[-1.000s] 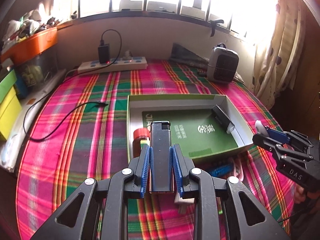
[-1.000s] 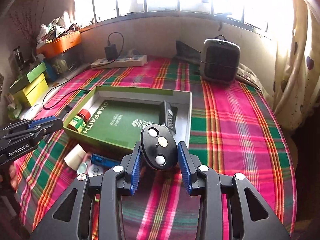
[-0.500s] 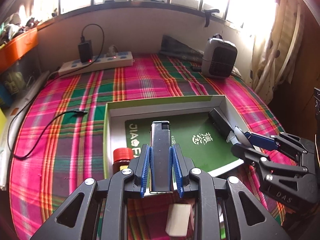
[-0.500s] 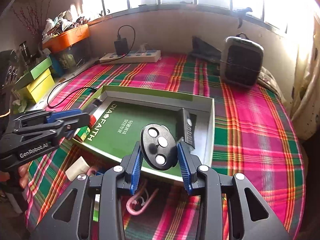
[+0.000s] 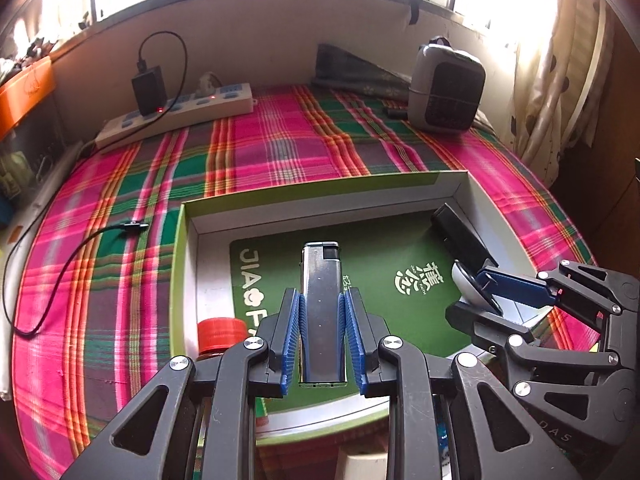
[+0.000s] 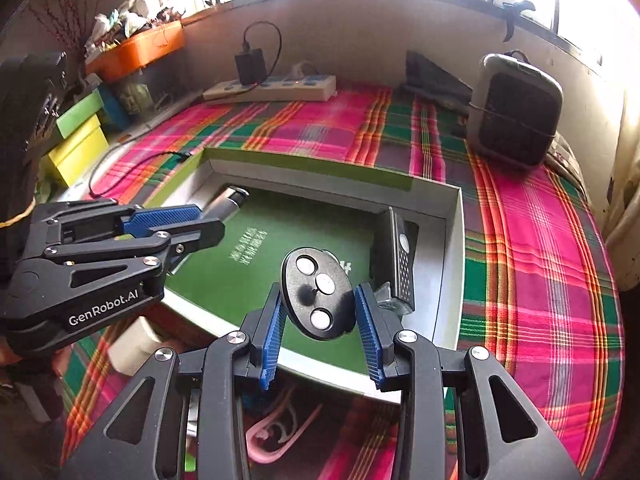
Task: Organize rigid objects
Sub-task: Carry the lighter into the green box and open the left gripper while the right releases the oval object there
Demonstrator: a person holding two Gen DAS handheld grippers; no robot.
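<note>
A plaid cloth (image 5: 280, 152) spreads beneath both claws; on it, directly ahead of them, lies a shallow green box (image 5: 320, 194); a black remote (image 6: 400, 260) leans on the box wall just right of the right claw (image 6: 320, 316), and a red-capped bottle (image 5: 220, 330) sits in the box just left of the left claw (image 5: 322, 334); the left claw is clamped on a silver lighter (image 5: 320, 308), the right one on a black oval key fob (image 6: 318, 294), both held over the box.
</note>
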